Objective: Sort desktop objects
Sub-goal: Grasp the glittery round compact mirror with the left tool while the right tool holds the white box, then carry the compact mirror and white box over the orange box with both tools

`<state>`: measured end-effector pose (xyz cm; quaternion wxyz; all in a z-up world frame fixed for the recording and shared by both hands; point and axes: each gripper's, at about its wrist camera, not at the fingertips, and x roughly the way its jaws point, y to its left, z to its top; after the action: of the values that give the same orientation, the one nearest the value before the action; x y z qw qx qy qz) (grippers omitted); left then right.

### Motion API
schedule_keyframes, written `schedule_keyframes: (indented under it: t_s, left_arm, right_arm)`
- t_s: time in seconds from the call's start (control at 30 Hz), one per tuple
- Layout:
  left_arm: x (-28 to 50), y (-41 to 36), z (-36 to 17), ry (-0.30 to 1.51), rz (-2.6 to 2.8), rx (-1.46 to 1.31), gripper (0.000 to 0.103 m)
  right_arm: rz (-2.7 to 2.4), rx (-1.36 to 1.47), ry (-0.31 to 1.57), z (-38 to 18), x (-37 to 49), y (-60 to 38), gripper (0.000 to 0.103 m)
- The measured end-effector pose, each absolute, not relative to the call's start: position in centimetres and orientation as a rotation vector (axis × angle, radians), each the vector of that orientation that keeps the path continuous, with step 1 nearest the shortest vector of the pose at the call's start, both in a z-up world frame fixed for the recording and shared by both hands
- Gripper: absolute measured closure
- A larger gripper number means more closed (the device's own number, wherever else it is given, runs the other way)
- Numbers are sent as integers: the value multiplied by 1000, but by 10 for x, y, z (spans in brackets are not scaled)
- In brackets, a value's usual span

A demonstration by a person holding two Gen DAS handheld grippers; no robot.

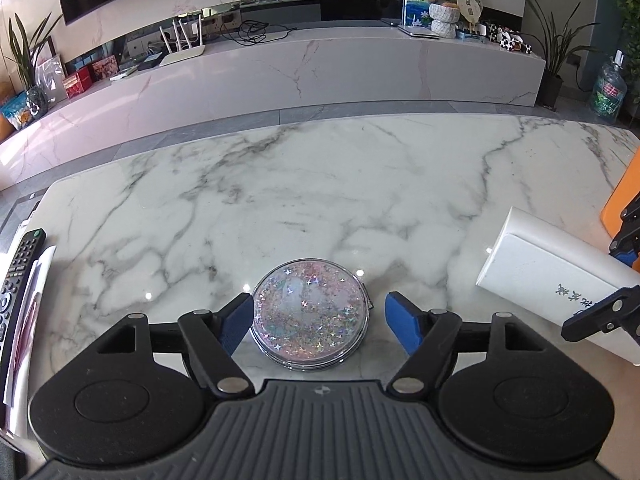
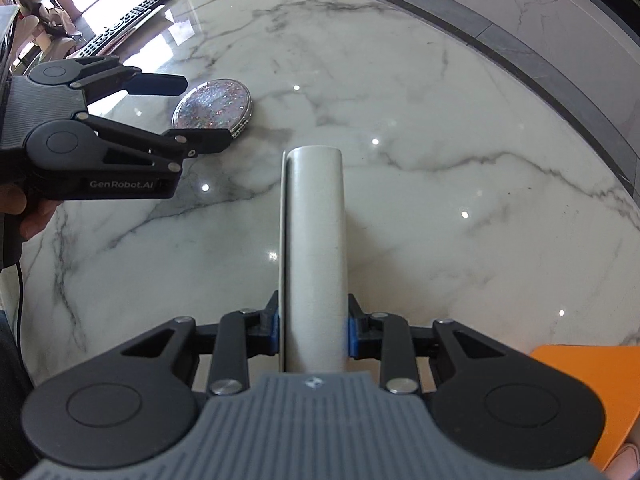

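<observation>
Sorting, underway | right gripper [image 2: 312, 330]: clamped on white book [image 2: 314, 248], lifted off marble worktop [image 2: 440, 120] | left gripper [image 1: 318, 314]: spread wide around glitter compact [image 1: 310, 314], ungrasped, flat on worktop | remote control [image 1: 18, 276]: unsorted at edge

Glossy marble, glitter, matt plastic
Table [image 1: 320, 184]: polished veined marble. Round compact [image 1: 310, 314]: clear glossy plastic w/ glitter. White book [image 2: 314, 240]: matt cover. Fingers [image 1: 236, 320]: matt blk plastic, blue pads.

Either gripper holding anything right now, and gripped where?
Right gripper clamps the white book across its spine end. Left gripper is open, holding nothing, jaws either side of the glitter disc.
</observation>
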<state>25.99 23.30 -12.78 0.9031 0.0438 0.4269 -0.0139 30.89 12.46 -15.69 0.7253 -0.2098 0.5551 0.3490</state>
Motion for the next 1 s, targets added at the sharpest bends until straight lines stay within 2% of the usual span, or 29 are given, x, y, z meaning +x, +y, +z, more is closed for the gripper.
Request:
schedule_keyframes:
  t_s: [0.3, 0.4, 0.77, 1.0]
  left_arm:
    - [261, 244, -140, 860, -54, 55, 12]
    - [260, 247, -141, 844, -71, 41, 15]
    - [254, 240, -139, 829, -54, 64, 17]
    - [234, 237, -114, 794, -41, 31, 17]
  right_arm:
    - [791, -443, 1219, -160, 317, 123, 72]
    - [796, -436, 1214, -160, 318, 124, 71]
    - [790, -417, 1208, -160, 316, 124, 72]
    - [797, -383, 1184, -144, 308, 119, 72]
